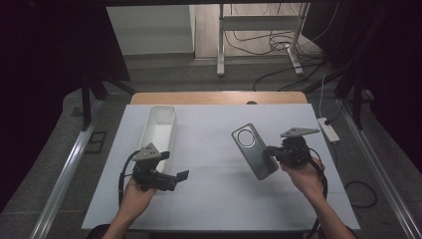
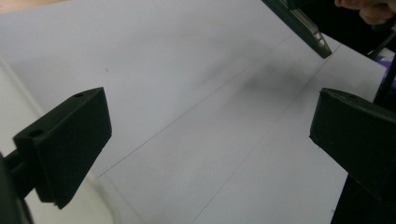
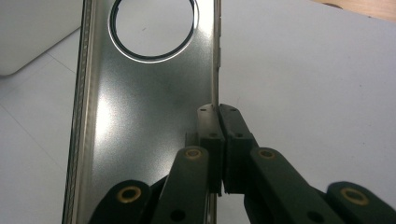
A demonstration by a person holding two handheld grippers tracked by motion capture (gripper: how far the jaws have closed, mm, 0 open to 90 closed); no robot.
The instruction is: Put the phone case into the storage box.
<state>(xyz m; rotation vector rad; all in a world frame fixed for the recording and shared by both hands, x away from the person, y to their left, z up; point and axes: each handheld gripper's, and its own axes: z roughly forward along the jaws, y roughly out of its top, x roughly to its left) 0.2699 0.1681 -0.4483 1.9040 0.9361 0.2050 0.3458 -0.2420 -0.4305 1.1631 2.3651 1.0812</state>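
Pinching the phone case [image 1: 254, 151] by one long edge with the right gripper [image 1: 272, 151], jaws pressed tight on the thin side wall, case held up off the white table [image 1: 214, 199] on the right half, camera ring end pointing away. Looks like a carry toward the white bin [image 1: 158, 130] at far left or a handover to the left gripper [image 1: 183, 175], whose jaws stand spread wide with nothing between them, near the bin's front end. Best kept slow and level, since such a narrow bite on a rim probably lets the case swing or slip; a second hold from the left side on the opposite edge would likely steady it.

Can't tell whether the bin holds anything. Lower end of the case cut off behind the jaws in the right gripper view, just a corner poking in at the top of the left gripper view.
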